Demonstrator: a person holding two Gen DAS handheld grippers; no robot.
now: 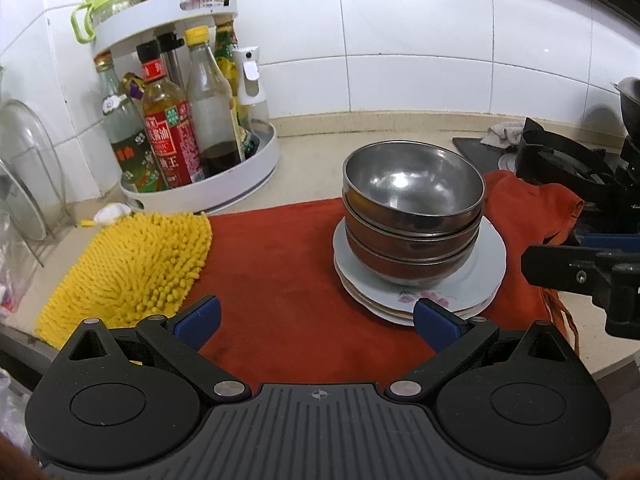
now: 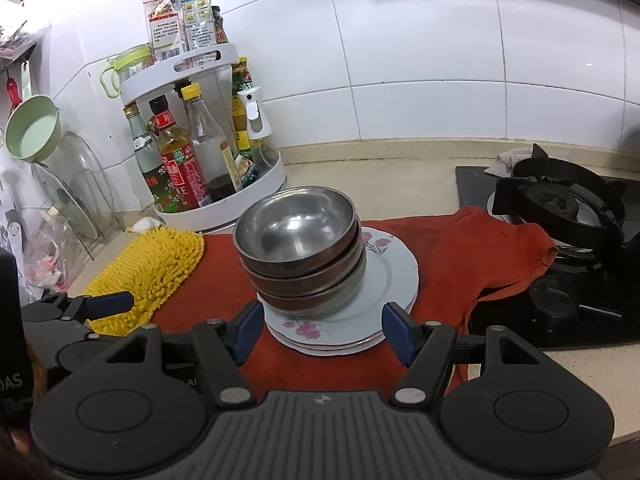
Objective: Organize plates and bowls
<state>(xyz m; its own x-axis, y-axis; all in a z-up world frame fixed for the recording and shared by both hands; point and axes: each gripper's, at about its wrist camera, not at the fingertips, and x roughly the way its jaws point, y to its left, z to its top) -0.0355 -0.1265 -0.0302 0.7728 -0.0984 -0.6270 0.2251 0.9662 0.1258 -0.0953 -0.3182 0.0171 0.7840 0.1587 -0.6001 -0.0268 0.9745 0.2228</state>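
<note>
Three nested steel bowls [image 1: 414, 208] [image 2: 300, 246] stand on a stack of white flowered plates [image 1: 480, 276] [image 2: 394, 276] on a red cloth [image 1: 288, 264] [image 2: 224, 256]. My left gripper [image 1: 316, 322] is open and empty, low over the cloth, just left of and in front of the plates. My right gripper [image 2: 324, 332] is open and empty, its blue pads either side of the plates' near edge. The right gripper also shows at the right edge of the left wrist view [image 1: 580, 276]; the left gripper shows at the left of the right wrist view [image 2: 104, 304].
A yellow chenille mat [image 1: 132, 268] [image 2: 152, 268] lies left on the cloth. A white two-tier rack of bottles [image 1: 224, 184] [image 2: 240, 204] stands behind it. A gas stove [image 2: 560, 216] [image 1: 568, 164] is at the right. A pot-lid rack [image 2: 76, 196] is at the far left.
</note>
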